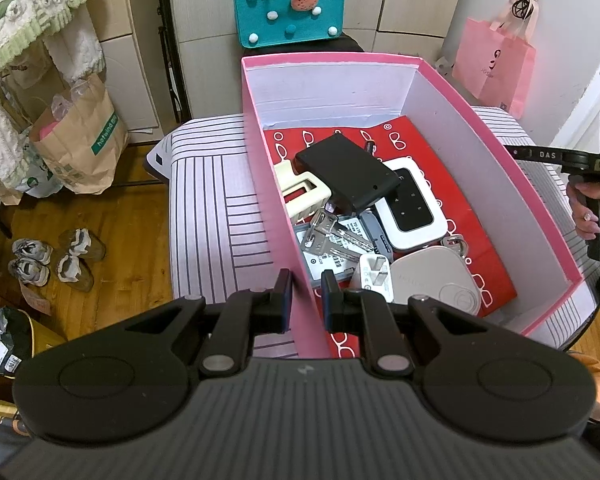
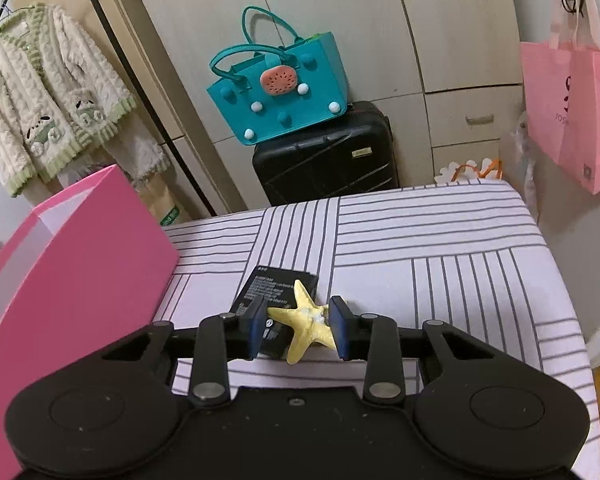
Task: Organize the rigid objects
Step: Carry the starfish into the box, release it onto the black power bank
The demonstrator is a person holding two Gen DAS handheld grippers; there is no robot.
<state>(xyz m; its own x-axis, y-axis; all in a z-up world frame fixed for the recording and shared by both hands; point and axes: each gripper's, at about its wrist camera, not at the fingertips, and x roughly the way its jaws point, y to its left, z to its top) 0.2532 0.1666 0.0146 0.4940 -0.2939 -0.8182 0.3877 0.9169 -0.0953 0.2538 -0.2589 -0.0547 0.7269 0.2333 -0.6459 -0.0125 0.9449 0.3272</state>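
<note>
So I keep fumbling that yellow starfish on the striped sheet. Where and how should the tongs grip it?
Grip the starfish across its thick centre, coming down from above, one pad in each notch between arms. It lies flat, partly on the black battery, so its thin arms give poor hold. The right tongs already straddle it that way.

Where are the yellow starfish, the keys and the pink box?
Starfish (image 2: 306, 322): right wrist view, its centre.
Keys (image 1: 332, 236): left wrist view, the blades, inside the box.
Pink box (image 1: 276, 216): left wrist view, its left wall.

Right tool (image 2: 299, 329) pinches yellow starfish (image 2: 306, 320) over battery (image 2: 274, 294)
</note>
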